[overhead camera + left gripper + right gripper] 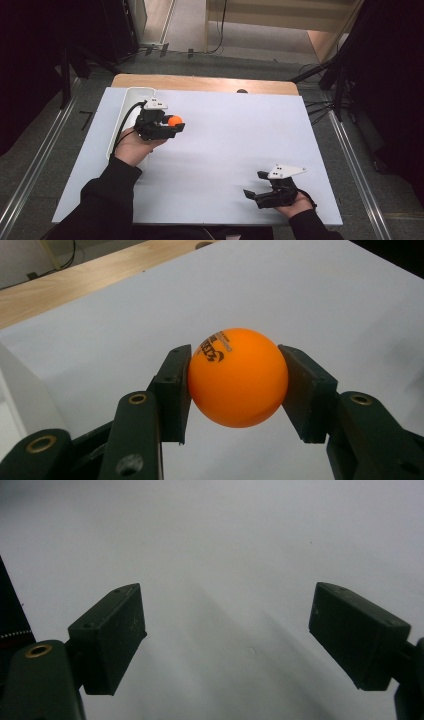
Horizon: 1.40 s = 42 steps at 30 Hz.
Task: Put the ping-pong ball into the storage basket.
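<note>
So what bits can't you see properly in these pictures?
- Writing on the orange ball: in the left gripper view it curves round the top, too small to read.
- Inside of the white bin: in the high view the left claw and hand cover much of it.
- Dark spot on the wooden table edge: too small to tell what it is.
- Right claw: dark, little detail.
</note>
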Tool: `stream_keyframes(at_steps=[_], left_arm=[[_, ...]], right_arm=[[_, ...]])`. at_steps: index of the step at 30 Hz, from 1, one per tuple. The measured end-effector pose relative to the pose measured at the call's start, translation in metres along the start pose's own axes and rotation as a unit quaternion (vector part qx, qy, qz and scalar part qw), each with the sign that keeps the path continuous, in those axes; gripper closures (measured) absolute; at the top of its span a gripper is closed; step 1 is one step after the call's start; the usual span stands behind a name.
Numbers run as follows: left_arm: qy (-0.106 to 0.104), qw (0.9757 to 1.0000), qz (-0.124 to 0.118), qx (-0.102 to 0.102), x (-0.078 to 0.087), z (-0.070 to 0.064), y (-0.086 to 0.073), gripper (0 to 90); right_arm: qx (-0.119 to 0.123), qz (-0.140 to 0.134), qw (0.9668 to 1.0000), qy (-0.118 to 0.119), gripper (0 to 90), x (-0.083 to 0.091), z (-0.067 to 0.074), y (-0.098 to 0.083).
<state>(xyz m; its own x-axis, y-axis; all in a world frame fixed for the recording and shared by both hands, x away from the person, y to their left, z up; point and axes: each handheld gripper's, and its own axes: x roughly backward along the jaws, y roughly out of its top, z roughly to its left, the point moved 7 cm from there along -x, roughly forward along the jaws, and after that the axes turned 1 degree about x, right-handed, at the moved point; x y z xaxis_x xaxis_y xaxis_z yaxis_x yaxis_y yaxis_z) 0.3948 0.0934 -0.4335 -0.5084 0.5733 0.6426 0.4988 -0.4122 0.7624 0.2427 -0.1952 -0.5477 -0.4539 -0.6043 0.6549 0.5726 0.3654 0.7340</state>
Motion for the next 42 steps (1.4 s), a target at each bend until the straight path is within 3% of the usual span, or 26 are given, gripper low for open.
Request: stream_keyframes(at_steps=[21,27,42], left_arm=[[0.027,0.9993,-0.004,0.023,0.011,0.025,0.000,50.9],[0.051,0.9978,-0.005,0.043,0.015,0.037,-0.001,50.8],[0.064,0.9960,-0.008,0.061,0.020,0.051,-0.003,50.8]], right_arm=[[0.003,0.001,1.0000,0.001,13.5,-0.002,0.000,0.001],[0.003,0.001,1.0000,0.000,13.5,-0.002,0.000,0.001],[0.003,0.002,1.0000,0.001,13.4,-0.002,0.000,0.001]])
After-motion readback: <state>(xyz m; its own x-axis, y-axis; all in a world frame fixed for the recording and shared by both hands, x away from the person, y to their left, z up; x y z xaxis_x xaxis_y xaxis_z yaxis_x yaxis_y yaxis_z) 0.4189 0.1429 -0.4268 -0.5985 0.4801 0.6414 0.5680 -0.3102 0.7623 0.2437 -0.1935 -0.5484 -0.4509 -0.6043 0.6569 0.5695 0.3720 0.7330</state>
